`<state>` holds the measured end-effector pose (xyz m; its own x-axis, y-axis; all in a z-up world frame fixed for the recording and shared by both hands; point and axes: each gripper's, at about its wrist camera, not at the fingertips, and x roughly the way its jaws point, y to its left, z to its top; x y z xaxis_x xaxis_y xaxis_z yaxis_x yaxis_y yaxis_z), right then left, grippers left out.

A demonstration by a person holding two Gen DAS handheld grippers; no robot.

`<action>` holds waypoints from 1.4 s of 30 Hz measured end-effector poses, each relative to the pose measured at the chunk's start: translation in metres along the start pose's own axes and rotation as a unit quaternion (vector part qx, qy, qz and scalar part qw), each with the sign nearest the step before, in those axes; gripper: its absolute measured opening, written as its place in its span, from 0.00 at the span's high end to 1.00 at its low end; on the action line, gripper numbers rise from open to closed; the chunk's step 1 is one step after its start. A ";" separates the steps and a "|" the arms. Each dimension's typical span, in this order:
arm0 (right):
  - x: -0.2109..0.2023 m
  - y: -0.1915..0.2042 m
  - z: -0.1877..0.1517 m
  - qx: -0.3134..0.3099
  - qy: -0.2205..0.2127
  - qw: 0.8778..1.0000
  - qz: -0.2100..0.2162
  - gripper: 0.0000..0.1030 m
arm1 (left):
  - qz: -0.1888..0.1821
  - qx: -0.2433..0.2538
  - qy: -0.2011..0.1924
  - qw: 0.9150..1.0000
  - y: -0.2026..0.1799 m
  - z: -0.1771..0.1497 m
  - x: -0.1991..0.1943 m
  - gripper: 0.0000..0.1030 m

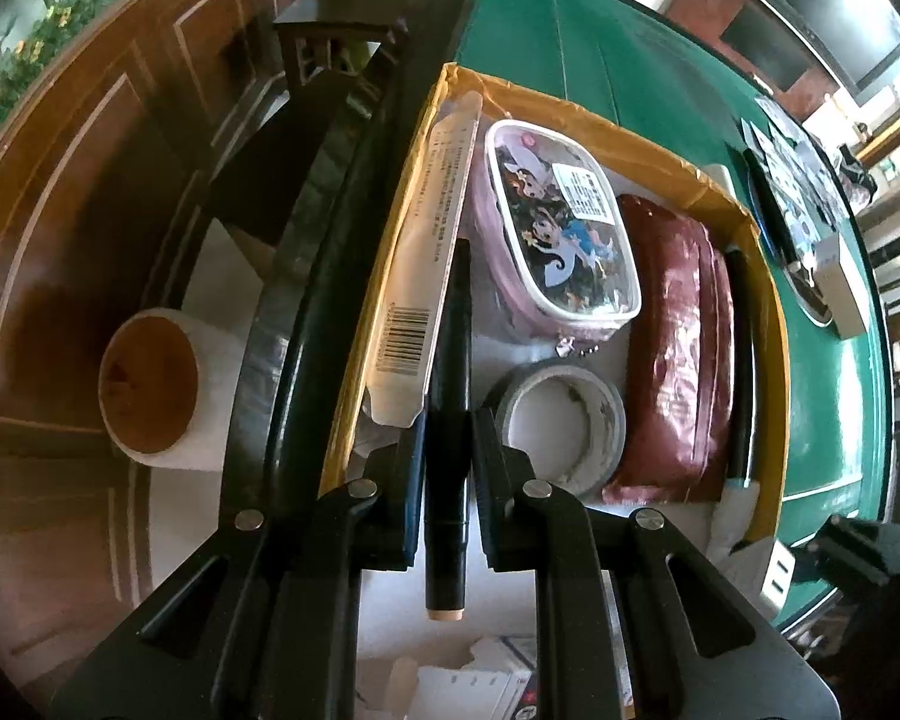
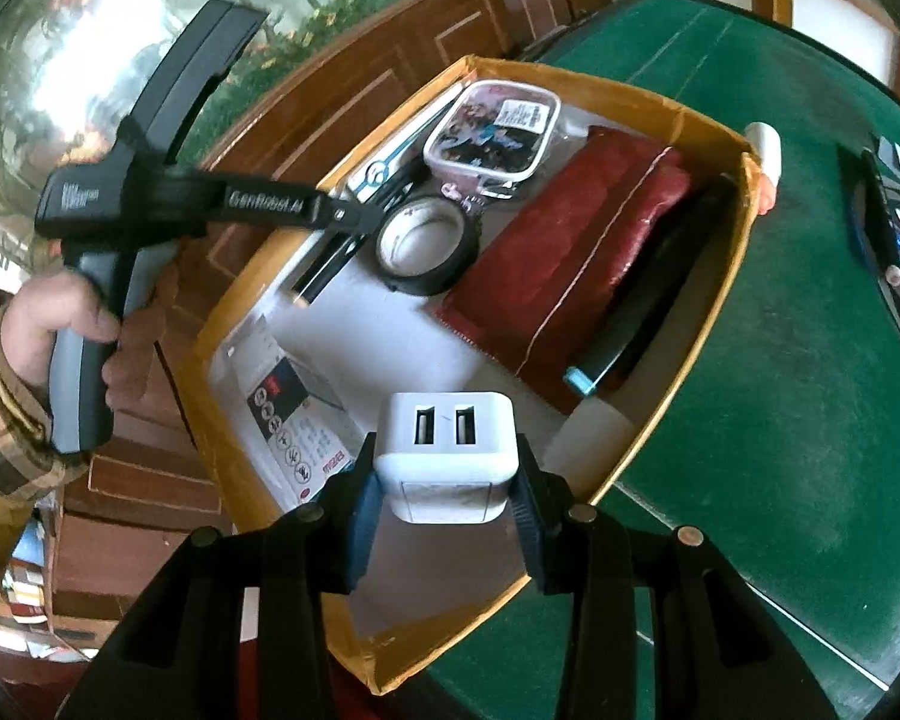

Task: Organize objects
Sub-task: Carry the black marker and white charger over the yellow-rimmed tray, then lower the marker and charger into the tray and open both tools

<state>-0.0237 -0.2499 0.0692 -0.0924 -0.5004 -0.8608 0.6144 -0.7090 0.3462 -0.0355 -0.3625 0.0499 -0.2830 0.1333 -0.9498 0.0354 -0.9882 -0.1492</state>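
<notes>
- The left gripper (image 1: 447, 450) pinches a black pen (image 1: 448, 396) between its pads, over the box's (image 1: 771, 324) 9 o'clock side in the left wrist view; the pen's pale end points back toward the camera.
- In the right wrist view the same gripper (image 2: 354, 217) reaches in from 9 o'clock, held by a hand (image 2: 69, 315) in a plaid sleeve (image 2: 0, 420); the pen (image 2: 324, 270) hangs slanted above the box floor.
- The right gripper (image 2: 447, 480) clamps a white charger (image 2: 447, 456) by its two sides, ports facing away from the camera, above the near end of the box (image 2: 720, 276).
- Inside the box, left wrist view: a white packet (image 1: 417, 258) leans along the wall at 10 o'clock, a cartoon pouch (image 1: 561, 228) sits at 12 o'clock, a tape roll (image 1: 561, 420) lies just beside the pen, and a red pouch (image 1: 675, 354) lies at 3 o'clock.
- A dark stick (image 1: 744, 360) lies between the red pouch and the box wall.
- A printed card (image 2: 294, 414) lies on the box floor at 8 o'clock in the right wrist view.
- The box rests on a green table (image 2: 780, 420).
</notes>
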 end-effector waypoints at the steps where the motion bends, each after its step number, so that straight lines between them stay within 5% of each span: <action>1: 0.001 0.002 0.000 -0.006 0.005 1.000 -0.001 0.62 | 0.000 -0.001 -0.001 1.000 0.000 0.000 0.001 0.86; 15: 0.019 0.015 -0.014 -0.073 0.038 0.996 -0.027 0.62 | 0.033 0.018 -0.023 0.999 -0.013 -0.005 -0.006 0.86; 28: 0.011 0.007 -0.016 -0.061 0.031 0.998 -0.013 0.62 | 0.049 0.029 -0.029 0.998 -0.024 -0.007 -0.017 0.85; 31: 0.004 0.004 -0.016 -0.059 0.026 0.998 -0.005 0.57 | 0.049 0.026 -0.034 0.998 -0.027 -0.006 -0.022 0.72; 33: -0.005 -0.002 -0.016 -0.054 0.013 0.998 0.010 0.41 | 0.044 0.020 -0.041 0.998 -0.028 -0.004 -0.030 0.53; 35: -0.013 -0.004 -0.015 -0.051 -0.001 0.999 0.017 0.30 | 0.036 0.014 -0.049 0.998 -0.032 0.000 -0.037 0.49; 42: -0.041 -0.028 -0.009 0.005 -0.058 0.998 0.027 0.24 | -0.003 0.030 -0.068 0.997 -0.074 0.028 -0.053 0.43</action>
<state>-0.0296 -0.2051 0.0917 -0.1502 -0.5917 -0.7920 0.6126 -0.6845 0.3952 -0.0497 -0.2989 0.1192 -0.4102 0.1312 -0.9025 -0.0235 -0.9908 -0.1333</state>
